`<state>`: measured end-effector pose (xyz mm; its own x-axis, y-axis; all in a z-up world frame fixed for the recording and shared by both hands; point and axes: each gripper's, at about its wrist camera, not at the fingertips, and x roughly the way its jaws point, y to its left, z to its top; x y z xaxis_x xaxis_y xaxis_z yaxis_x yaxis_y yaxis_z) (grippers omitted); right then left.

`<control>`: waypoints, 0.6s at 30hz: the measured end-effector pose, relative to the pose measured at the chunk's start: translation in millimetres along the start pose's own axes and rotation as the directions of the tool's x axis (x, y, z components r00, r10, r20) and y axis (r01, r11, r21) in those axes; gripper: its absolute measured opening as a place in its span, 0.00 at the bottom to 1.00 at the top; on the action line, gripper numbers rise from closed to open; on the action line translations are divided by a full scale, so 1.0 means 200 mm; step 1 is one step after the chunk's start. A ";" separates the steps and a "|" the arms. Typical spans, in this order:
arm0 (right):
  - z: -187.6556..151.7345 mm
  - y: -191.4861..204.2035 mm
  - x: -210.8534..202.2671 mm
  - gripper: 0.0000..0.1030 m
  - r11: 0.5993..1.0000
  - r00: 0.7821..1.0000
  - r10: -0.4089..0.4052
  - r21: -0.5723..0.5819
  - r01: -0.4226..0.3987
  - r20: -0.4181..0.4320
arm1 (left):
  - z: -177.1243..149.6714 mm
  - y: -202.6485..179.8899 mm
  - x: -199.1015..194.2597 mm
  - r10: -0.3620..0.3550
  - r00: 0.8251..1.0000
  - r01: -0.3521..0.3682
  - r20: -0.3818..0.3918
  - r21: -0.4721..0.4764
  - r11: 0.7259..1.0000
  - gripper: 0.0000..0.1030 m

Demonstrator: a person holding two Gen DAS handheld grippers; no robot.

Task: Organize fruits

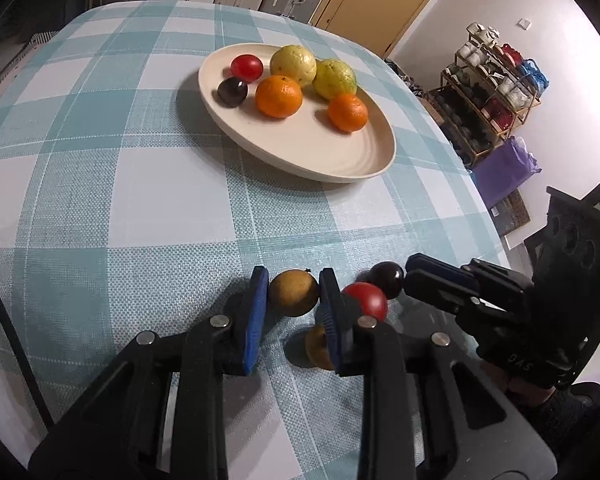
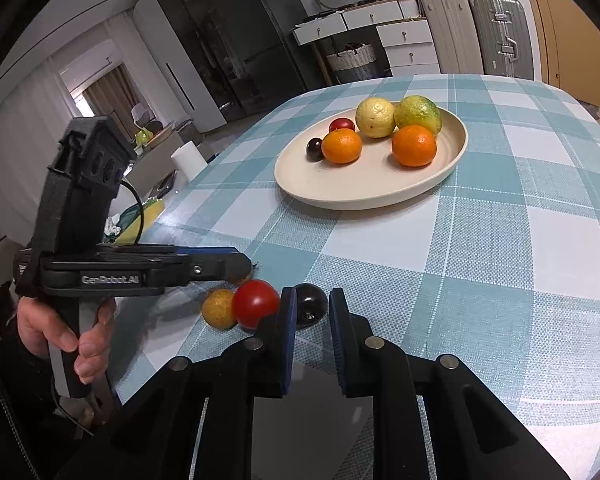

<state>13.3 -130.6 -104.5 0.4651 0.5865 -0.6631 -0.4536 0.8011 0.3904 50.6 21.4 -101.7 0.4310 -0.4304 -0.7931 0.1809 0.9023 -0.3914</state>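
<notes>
Plate (image 1: 332, 164) holds six fruits; four lie on tablecloth (image 1: 120, 200).

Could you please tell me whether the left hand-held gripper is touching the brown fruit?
Touching: in the left wrist view, both pads of the left hand-held gripper press the sides of the brown fruit.

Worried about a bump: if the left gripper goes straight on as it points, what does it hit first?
The left gripper clamps a brown fruit, so that leads; past it, likely bare cloth, short of the plate, though depth is unclear.
</notes>
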 end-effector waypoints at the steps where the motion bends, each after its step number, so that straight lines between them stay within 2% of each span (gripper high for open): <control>1: 0.00 0.00 0.00 0.17 1.000 1.000 0.003 0.000 -0.003 0.000 | 0.00 0.00 -0.01 0.000 1.000 0.000 0.006 -0.001 1.000 0.22; 4: 0.01 0.01 0.02 0.17 1.000 1.000 -0.003 -0.007 0.003 -0.009 | 0.01 0.01 -0.04 -0.003 1.000 0.003 0.018 -0.006 1.000 0.22; 11: 0.02 0.02 0.04 0.27 1.000 1.000 -0.014 -0.010 0.013 -0.020 | 0.00 0.03 -0.09 -0.013 0.999 0.013 0.034 -0.015 1.000 0.22; 18: 0.05 0.01 0.08 0.29 1.000 0.999 0.002 0.001 -0.002 -0.037 | -0.01 0.07 -0.10 -0.022 0.999 0.023 0.034 -0.036 0.999 0.22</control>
<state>27.9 -117.6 -108.3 0.4355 0.5835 -0.6855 -0.4536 0.8000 0.3927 42.2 42.4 -92.1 0.4570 -0.4490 -0.7679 0.1593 0.8906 -0.4260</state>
